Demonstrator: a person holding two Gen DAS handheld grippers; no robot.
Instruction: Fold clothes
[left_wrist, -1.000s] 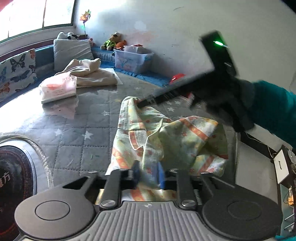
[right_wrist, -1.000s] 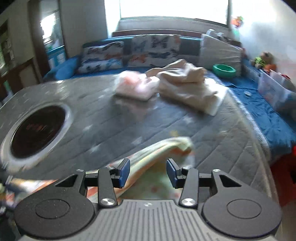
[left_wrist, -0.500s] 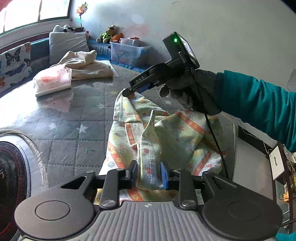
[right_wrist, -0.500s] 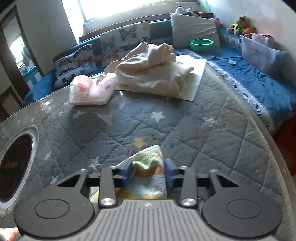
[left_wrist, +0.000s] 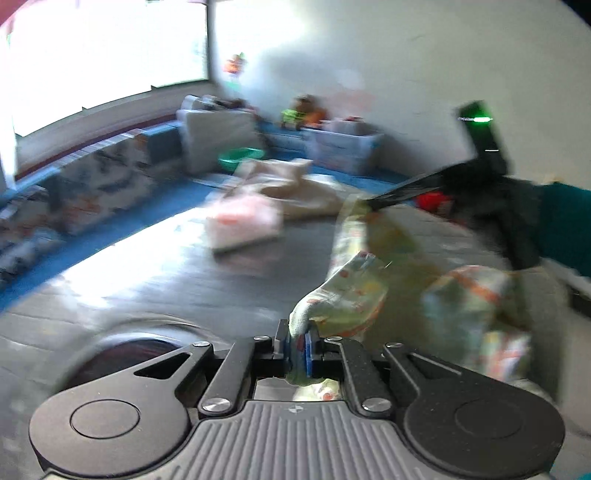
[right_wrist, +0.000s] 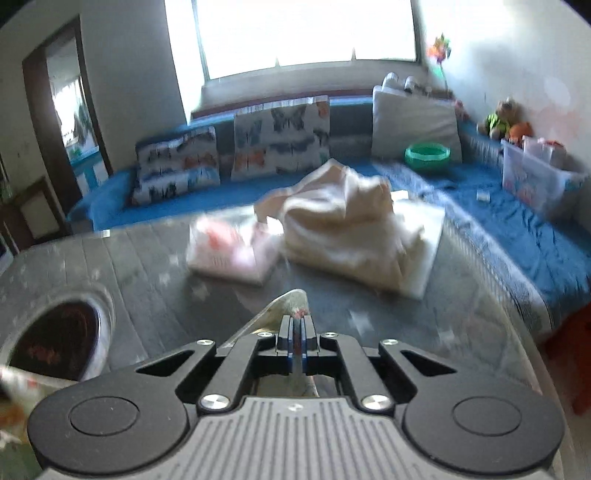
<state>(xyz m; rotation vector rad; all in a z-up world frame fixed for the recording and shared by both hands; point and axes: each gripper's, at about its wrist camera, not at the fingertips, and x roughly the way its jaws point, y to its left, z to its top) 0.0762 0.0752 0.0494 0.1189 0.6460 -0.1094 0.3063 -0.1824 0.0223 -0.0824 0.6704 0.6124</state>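
Bottom centre of the left wrist view, the left gripper (left_wrist: 298, 341) has just been closing, and now its blue pads sit narrow with a bunched fold of the patterned garment (left_wrist: 354, 284) nipped between them. That pinch looks like a corner hold, taken so the cloth can be carried rather than dragged.

Same story at the bottom centre of the right wrist view: the right gripper (right_wrist: 297, 334) has just been closing too, and its pads are nearly together on a thin edge of the garment, which pokes up just above the fingertips. Two held points well apart mean the cloth can be stretched out between them, which is my reading of why each hand has taken its own end.

Moving up the left view, the garment rises from the pads as a taut, twisted band toward the right gripper at the upper right, gripped by a gloved hand (left_wrist: 509, 206) with a teal sleeve behind it. The rest of the cloth sags in a heap at the right over the grey quilted surface (left_wrist: 166, 280). So the garment is partly aloft, partly resting.

Further back, middle of the frame, a pink packet (left_wrist: 245, 225) and a cream pile of cloth (left_wrist: 295, 184) lie just beside each other, well apart from the working patch. Everything back there is blurred.
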